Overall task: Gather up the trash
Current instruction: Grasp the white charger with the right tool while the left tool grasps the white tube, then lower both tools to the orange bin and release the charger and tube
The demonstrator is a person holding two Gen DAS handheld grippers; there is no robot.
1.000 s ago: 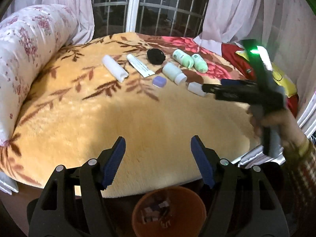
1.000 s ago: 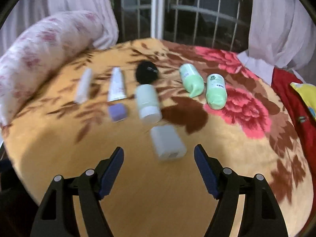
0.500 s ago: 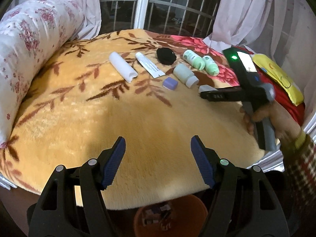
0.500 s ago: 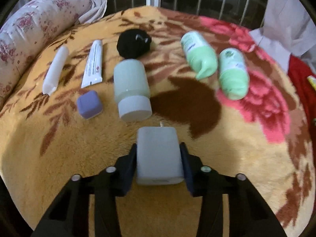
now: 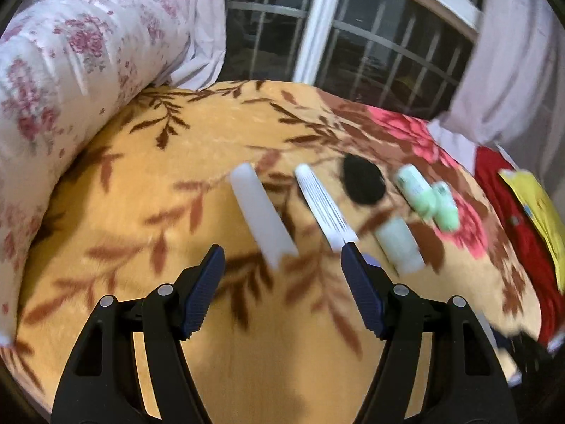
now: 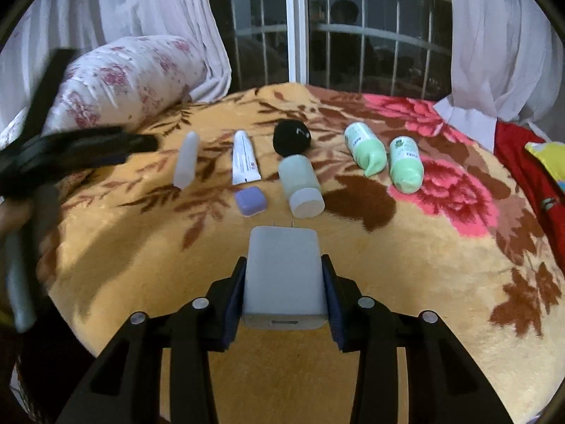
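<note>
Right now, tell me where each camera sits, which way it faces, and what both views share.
Left wrist: on the left gripper, angled down at the blanket; open jaws show, empty.
Right wrist: on the right gripper, facing the window; jaws clamp a grey block, and the left gripper's dark shape shows at left.
Shared: white tube, black lump, green bottles.

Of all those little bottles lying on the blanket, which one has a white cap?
The pale greyish bottle just below the black round thing. Its cap is white and flat; the two green bottles beside it are green right down to their caps.
</note>
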